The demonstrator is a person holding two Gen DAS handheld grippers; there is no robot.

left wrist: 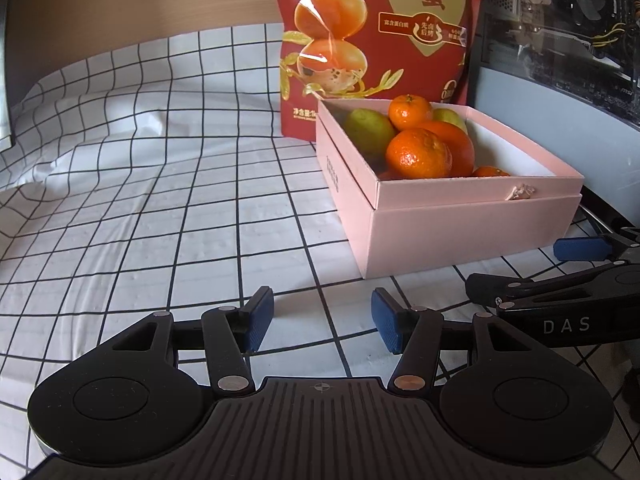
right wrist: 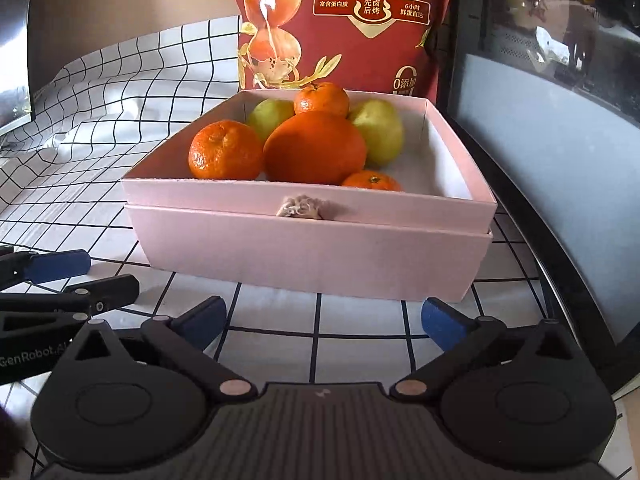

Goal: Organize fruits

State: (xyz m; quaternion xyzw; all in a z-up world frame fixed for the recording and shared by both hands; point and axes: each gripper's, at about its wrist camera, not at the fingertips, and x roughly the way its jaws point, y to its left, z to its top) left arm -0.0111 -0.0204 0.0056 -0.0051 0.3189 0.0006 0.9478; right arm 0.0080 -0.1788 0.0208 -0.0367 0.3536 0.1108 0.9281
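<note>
With both tools low over the table [left wrist: 200, 220] and nothing between their blue pads, neither one is carrying fruit right now: the right gripper [right wrist: 322, 322] has its fingers [right wrist: 442, 322] spread wide, and the left gripper [left wrist: 322, 320] has its fingers [left wrist: 256, 320] parted about halfway, empty too, only checked cloth showing in the gap

Outward from the right fingers, the pink box [right wrist: 304, 248] sits just ahead, squarely facing them, its tray nested in a slightly wider base, a frayed tuft of ribbon [right wrist: 302, 206] poking out at the front seam, probably a pull tab

Inside, the fruit is heaped toward the back and left: a big orange [right wrist: 316, 152] in the middle, a mandarin [right wrist: 224, 152] to its left, a small mandarin [right wrist: 372, 182] tucked at the front, another mandarin [right wrist: 322, 98] perched on top at the back, and two green pears [right wrist: 378, 132] behind. The right side of the tray is bare, so there is room, though no loose fruit shows anywhere on the cloth; my read is the gathering is about finished

Behind the box stands a red snack bag [right wrist: 344, 20], upright against the wall, printed with "先卤后烤", "6小时", "0添加". The left tool's arm reads "GenRobot.AI" in the right wrist view, the right tool's arm "DAS" in the left wrist view
</note>
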